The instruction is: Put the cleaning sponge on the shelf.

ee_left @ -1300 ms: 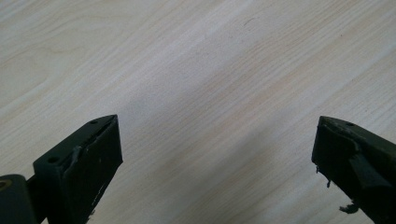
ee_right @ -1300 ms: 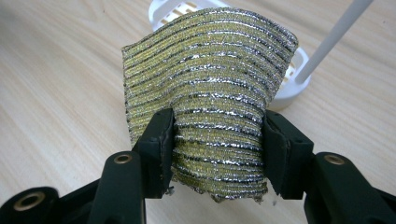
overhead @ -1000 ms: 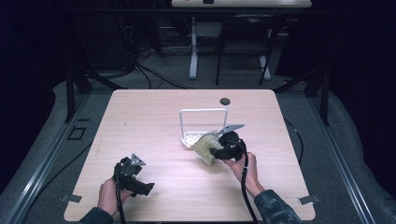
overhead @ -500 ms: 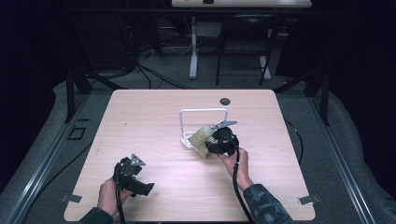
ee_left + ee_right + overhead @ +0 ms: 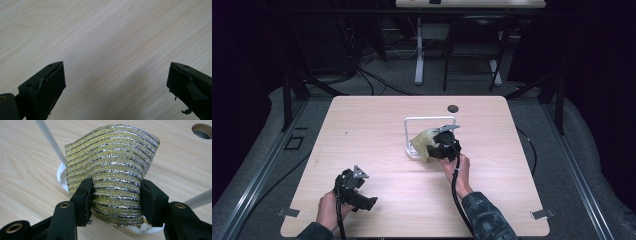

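One glittery gold-and-silver scouring pad (image 5: 112,182) sits pinched between the right gripper's (image 5: 443,148) fingers at frame centre, held over a white wire rack (image 5: 428,120) with nothing resting on it. Bowed as it is, it might spring free. Lower left, the left gripper (image 5: 115,82) gapes wide above bare bench (image 5: 377,130).

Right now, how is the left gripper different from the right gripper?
The left gripper has wide-open jaws with nothing between them; the right gripper squeezes a glittery gold-and-silver striped scouring pad. The left hovers over bare wooden table; the right is at a white wire rack. Both have black jaws.
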